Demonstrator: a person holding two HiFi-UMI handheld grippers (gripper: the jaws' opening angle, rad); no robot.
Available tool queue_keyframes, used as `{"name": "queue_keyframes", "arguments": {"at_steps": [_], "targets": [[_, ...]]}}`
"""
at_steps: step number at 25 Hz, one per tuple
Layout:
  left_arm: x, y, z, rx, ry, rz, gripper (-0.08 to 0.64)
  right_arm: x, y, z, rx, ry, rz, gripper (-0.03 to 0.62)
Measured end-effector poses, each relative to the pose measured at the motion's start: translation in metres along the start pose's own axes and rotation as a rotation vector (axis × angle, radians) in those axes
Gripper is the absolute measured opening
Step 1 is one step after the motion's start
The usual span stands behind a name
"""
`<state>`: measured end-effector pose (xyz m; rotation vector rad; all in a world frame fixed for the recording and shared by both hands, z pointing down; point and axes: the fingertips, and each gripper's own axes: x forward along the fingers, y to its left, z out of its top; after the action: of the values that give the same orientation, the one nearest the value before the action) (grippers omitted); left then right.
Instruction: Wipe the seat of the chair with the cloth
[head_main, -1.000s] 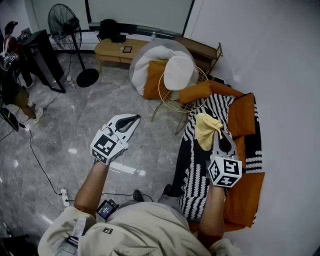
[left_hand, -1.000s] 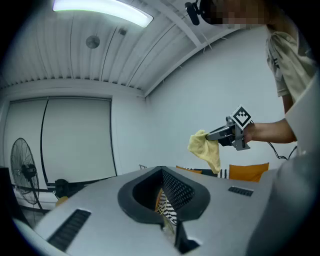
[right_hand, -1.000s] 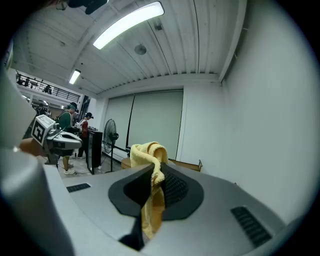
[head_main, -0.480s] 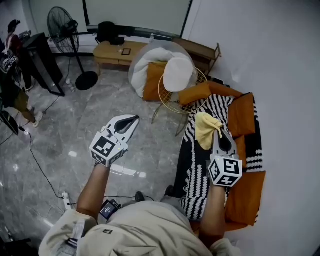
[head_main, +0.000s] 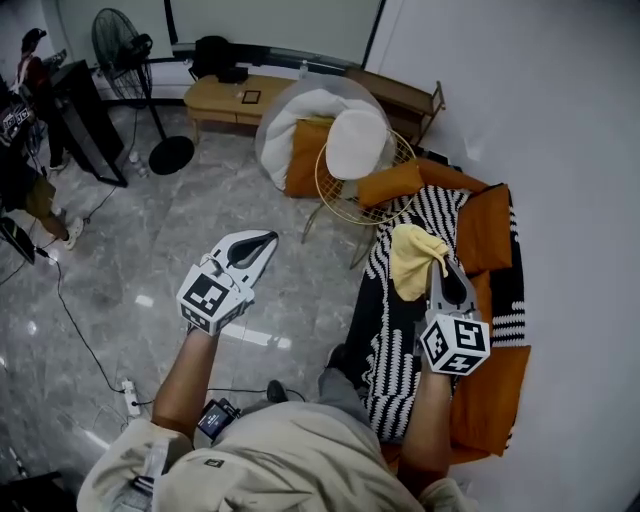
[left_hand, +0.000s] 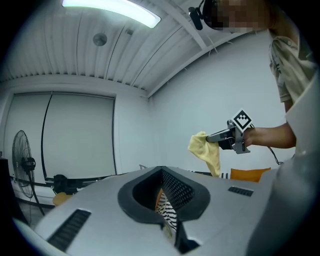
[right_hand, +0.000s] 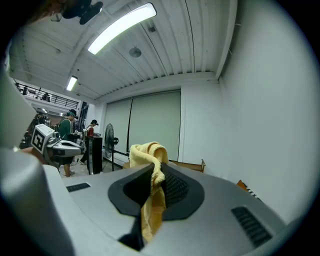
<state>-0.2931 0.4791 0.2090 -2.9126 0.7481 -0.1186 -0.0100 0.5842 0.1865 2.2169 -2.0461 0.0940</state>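
The chair (head_main: 340, 195) is a round gold wire frame with a white seat cushion (head_main: 358, 145), standing on the floor beyond both grippers. My right gripper (head_main: 437, 264) is shut on a yellow cloth (head_main: 412, 258), held in the air over the striped sofa, short of the chair. In the right gripper view the cloth (right_hand: 150, 155) bunches above the closed jaws and hangs down between them. My left gripper (head_main: 252, 244) hovers over the grey floor, left of the chair, shut with nothing in it. From the left gripper view, the right gripper (left_hand: 211, 137) and dangling cloth (left_hand: 206, 150) show against the white wall.
A sofa with a black-and-white striped blanket (head_main: 395, 330) and orange cushions (head_main: 485, 230) runs along the right wall. An orange cushion (head_main: 395, 183) lies between sofa and chair. A standing fan (head_main: 125, 45) and a low wooden bench (head_main: 225, 98) are at the back. Cables and a power strip (head_main: 130, 397) lie on the floor at left.
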Motion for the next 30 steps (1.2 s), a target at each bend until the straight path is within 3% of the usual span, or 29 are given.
{"name": "queue_keyframes", "arguments": {"at_steps": [17, 30], "targets": [[0.159, 0.029, 0.002, 0.027, 0.096, 0.14, 0.015, 0.161, -0.136, -0.003, 0.075, -0.019, 0.139, 0.043], [0.227, 0.051, 0.004, 0.039, 0.147, 0.196, 0.015, 0.236, -0.189, -0.006, 0.118, -0.02, 0.187, 0.043]]}}
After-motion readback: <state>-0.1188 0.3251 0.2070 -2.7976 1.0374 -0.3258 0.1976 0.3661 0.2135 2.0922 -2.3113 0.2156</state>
